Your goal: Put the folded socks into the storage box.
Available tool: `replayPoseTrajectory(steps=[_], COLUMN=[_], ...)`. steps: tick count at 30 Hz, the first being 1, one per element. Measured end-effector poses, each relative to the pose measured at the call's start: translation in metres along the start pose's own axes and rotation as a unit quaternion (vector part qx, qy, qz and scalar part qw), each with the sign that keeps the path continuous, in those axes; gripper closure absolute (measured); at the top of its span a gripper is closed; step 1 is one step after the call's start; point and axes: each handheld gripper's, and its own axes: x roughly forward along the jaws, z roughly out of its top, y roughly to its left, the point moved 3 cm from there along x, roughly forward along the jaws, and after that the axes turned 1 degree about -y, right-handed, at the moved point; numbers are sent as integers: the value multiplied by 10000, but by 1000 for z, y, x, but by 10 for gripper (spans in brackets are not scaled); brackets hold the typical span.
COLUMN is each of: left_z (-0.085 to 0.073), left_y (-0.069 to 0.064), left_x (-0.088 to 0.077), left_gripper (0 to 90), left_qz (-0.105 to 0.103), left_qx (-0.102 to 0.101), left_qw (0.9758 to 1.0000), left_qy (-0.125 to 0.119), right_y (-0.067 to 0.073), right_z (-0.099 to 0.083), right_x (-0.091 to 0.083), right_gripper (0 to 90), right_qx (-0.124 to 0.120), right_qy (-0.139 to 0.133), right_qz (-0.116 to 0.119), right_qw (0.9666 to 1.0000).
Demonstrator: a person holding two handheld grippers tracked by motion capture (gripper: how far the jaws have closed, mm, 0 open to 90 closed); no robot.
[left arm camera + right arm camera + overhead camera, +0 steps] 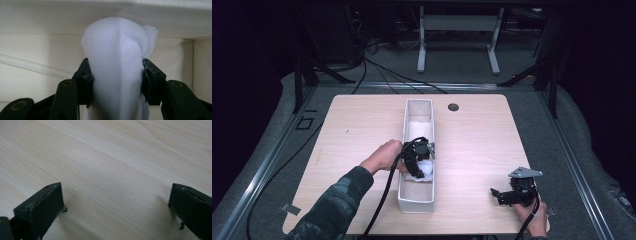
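White cloth [117, 67] inside narrow bin [404, 197]

1. The lower end of the white cloth [117, 72] is cut off by the bottom edge of the left gripper view, and its sides are covered where the black jaws are pressed against it.
2. In the high view, the cloth is largely hidden behind the left gripper [418, 156] inside the narrow white bin [416, 202].
3. The bin's floor beneath the gripper is concealed.
4. The person's right hand [536, 220] is cropped by the bottom edge.
5. The small dark round mark [453, 107] on the table [357, 125] is too small to be identified.
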Motion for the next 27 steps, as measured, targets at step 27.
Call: replayPoseTrajectory(steps=[27], left_z=[0], left_y=[-5], left_x=[-15], left_gripper=[160], left_qz=[458], left_qx=[-270], left_qw=[9986], left_qy=[-57], right_y=[0], right_z=[0], right_x=[0], right_gripper=[0], right_qx=[1], right_qy=[2], right_qz=[0], right_qw=[10000])
